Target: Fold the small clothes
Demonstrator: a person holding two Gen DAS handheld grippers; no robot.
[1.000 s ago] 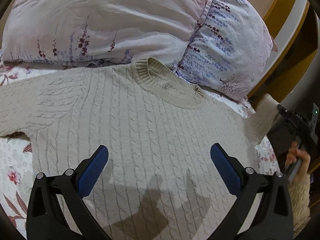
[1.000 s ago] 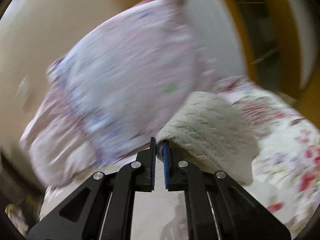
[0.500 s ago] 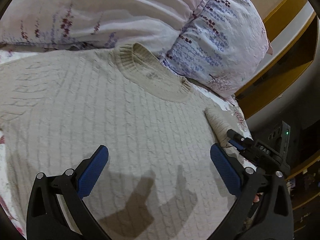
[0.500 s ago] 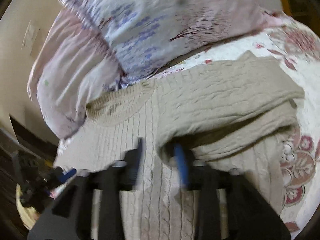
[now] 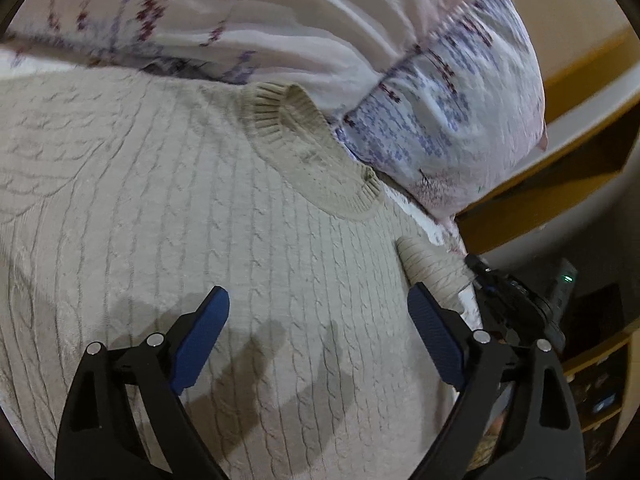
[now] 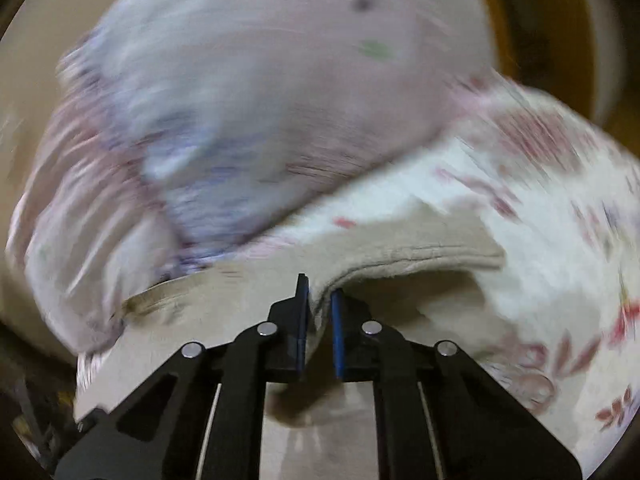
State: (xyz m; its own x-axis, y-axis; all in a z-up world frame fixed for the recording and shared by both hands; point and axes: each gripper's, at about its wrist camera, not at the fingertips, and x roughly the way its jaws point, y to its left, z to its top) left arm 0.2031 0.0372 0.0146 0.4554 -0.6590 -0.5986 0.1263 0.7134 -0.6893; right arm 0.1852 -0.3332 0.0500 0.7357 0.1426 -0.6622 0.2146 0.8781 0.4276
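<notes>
A: So, what has changed in the last second?

B: The right gripper [image 6: 320,300] has carried the sleeve cuff [image 5: 434,266] inward; a second ago that cuff hung out past the bed's edge, and now it lies on the sweater [image 5: 200,220] body, below and to the right of the ribbed collar [image 5: 304,152]; the gripper's tip sits just beside it.

A: Is it clamped on the knit?

B: Its blue pads stand close together with a fold of beige fabric [image 6: 320,308] pinched between them; the view is blurred, though, so how firm the hold is I cannot tell.

A: And the left gripper [image 5: 318,320]?

B: Spread wide and holding nothing; it hovers over the chest of the sweater, casting shadows on the cable knit.

A: Where does the garment lie?

B: Flat, front up, on the floral bedsheet [image 6: 560,260], with its collar up against the pillows [image 5: 440,100].

A: What does it mean for the fold?

B: In my judgement the first sleeve fold is nearly laid; releasing and smoothing it comes next, then the other sleeve.
</notes>
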